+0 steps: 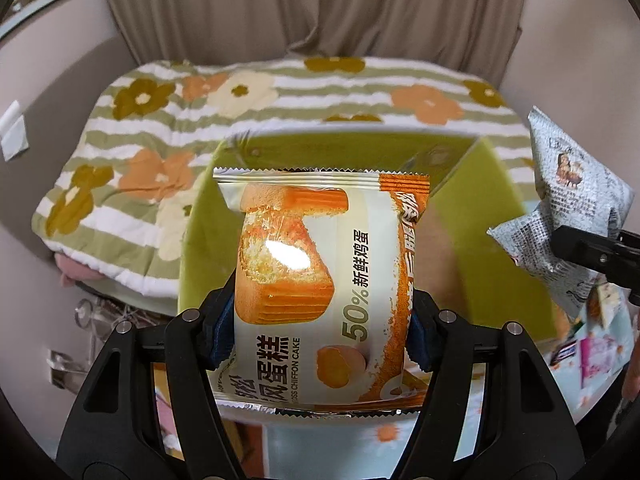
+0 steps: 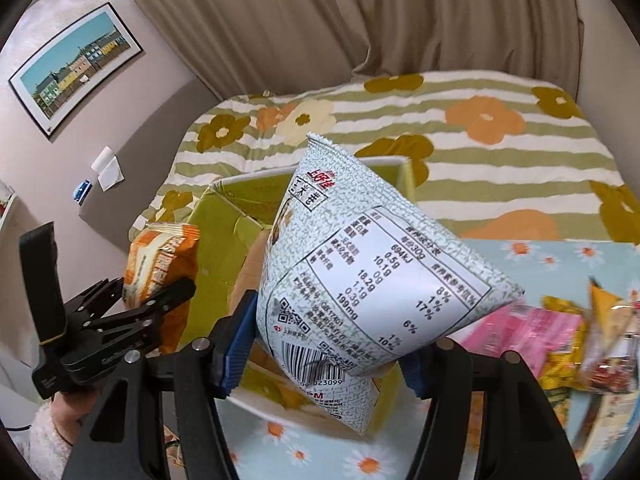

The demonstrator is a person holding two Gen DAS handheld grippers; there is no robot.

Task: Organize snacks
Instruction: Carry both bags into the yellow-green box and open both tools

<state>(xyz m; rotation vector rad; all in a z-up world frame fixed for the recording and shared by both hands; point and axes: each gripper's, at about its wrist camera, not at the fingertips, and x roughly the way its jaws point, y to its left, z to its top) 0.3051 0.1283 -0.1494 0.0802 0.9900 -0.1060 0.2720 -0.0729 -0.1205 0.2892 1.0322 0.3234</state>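
In the left wrist view we see our left claw [image 1: 320,320] pinching a chiffon cake pack [image 1: 320,280] w/ both blue pads pressed on its sides, centre frame, held above a yellow-green box [image 1: 208,240] that fills the middle behind it. This view alone gives the pack's front: cake pic, egg pic, "50%" print. At right edge of frame the right claw's black fingers show, w/ a crumpled grey-white snack bag [image 1: 568,208] in them, seen only from the side. The right wrist view gives what that one can't: our right claw [image 2: 324,340] clamped on the same bag [image 2: 360,280], its back panel w/ nutrition table, QR code and barcode readable, centre frame. Here the box [image 2: 224,240] shows as an open carton w/ flaps, left of centre behind the bag, sitting at the edge of a floral tabletop [image 2: 520,264]. At lower left the other claw and cake pack [image 2: 160,264] appear edge-on, plus a fuzzy white sleeve [image 2: 44,440]. Only this view shows the pile of loose snacks [image 2: 560,344] at right, pink and yellow packs, blurred. Both views show the striped flower quilt [image 1: 160,120] on a bed beyond, curtain [image 2: 320,20] above, framed picture [image 2: 76,68] upper left.
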